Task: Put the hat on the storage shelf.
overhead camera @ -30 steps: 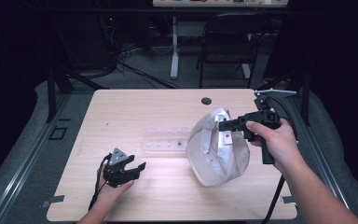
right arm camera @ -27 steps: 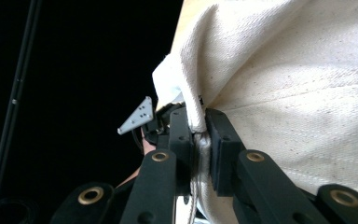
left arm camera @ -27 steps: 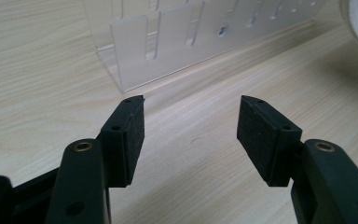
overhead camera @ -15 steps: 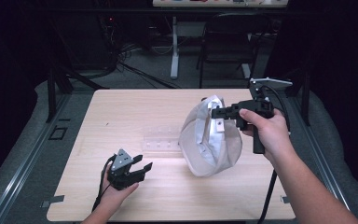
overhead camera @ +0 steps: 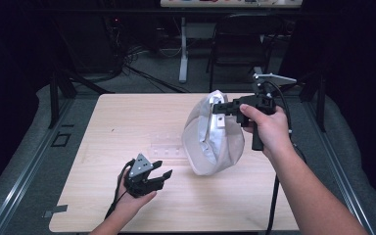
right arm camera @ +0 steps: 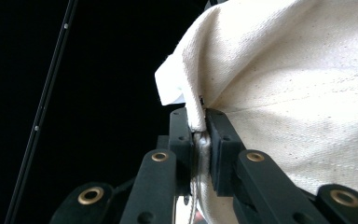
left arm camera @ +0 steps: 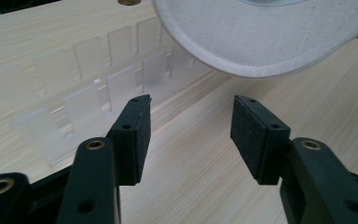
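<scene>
While right gripper fingers clamp white cloth bag rim above tabletop, left gripper near-left, fingers apart, empty, having just closed slightly.

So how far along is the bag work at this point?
Done: the right tongs are clamped on the rim of the white bag, lifted off the table. In hand: the bag hangs tilted in the air. Left: the left tongs are open and hold nothing, below the bag's edge; the clear rack lies untouched.

Clear rack half behind cloth bag
</scene>
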